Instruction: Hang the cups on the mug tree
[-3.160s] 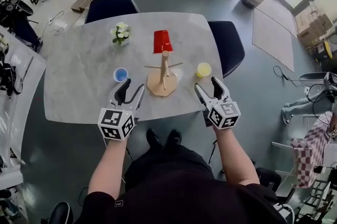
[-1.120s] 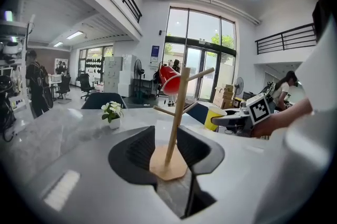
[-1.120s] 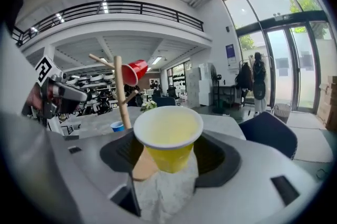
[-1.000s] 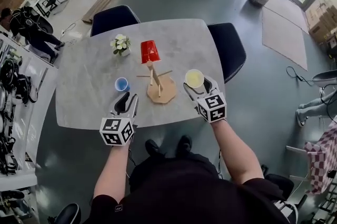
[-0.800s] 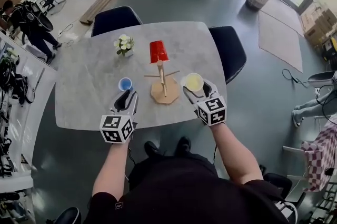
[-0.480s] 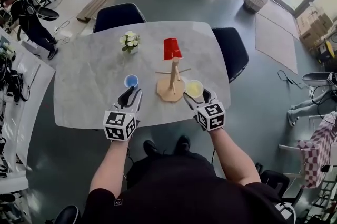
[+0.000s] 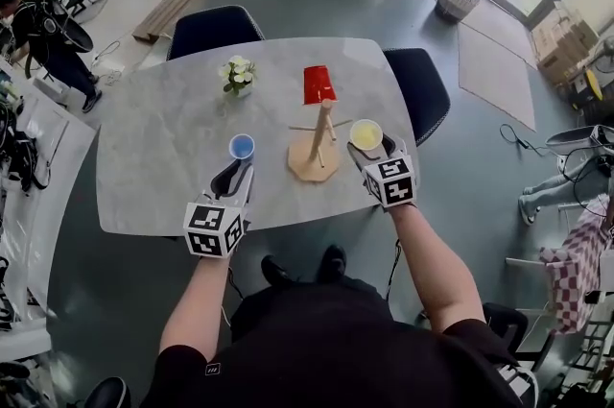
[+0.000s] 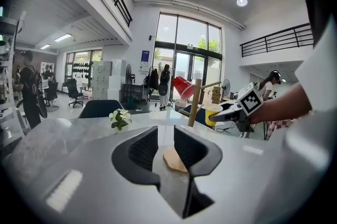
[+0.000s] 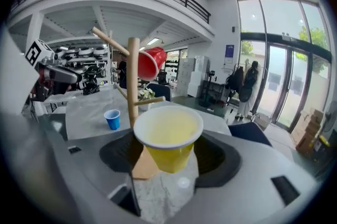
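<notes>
A wooden mug tree (image 7: 318, 139) stands mid-table with a red cup (image 7: 318, 84) upside down on its top. My right gripper (image 7: 370, 148) is shut on a yellow cup (image 7: 366, 134) and holds it upright just right of the tree; in the right gripper view the yellow cup (image 9: 168, 136) hangs a little above the table between the jaws. A small blue cup (image 7: 242, 147) stands left of the tree. My left gripper (image 7: 234, 178) is just short of it; its jaws have just been closing, a narrow gap remains and nothing is between them (image 8: 166, 133).
A small pot of white flowers (image 7: 238, 73) stands at the table's far left. Dark chairs (image 7: 213, 27) are pushed in along the far side. The marble table (image 7: 153, 147) ends just under my hands. People stand in the room's left corner.
My right gripper went from open near the front edge to around the yellow cup and raised it beside the tree. My left gripper moved forward toward the blue cup, its jaws narrower.
</notes>
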A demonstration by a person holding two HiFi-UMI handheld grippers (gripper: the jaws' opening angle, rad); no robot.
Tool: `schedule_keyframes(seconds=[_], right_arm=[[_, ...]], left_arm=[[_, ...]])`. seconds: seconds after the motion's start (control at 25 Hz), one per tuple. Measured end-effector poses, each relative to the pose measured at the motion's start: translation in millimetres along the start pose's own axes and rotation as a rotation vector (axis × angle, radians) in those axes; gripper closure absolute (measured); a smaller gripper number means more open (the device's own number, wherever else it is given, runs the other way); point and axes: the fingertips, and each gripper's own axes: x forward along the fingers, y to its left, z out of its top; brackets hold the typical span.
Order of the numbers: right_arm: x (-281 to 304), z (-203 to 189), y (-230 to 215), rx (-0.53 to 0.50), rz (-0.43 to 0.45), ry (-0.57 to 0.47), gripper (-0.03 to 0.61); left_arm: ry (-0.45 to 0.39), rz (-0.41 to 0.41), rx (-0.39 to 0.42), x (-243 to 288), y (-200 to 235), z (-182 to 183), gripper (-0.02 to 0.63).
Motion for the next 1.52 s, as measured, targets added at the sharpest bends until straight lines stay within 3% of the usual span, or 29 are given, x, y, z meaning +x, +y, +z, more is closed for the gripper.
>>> schedule_keyframes(seconds=[0.16,0.68,1.12,1.52], right_arm=[[6,17,-7,-0.127,-0.01,0.016,0.275],[13,43,25,-0.563,0.09,0.059,0.275],[31,43,51,-0.896,0.137,0.116,0.275],[41,25,64,-1.075,0.164,0.168,0.275]], left_arm=[[-0.006,0.018,-0.008,-3,0,1,0.515],[-0.034,0.085,-0.046,-18,1,7,0.523],[-0.024,0.103,-0.061,-24,2,-1,0.526],[-0.008,0.092,-0.075,-19,6,-9,0.528]])
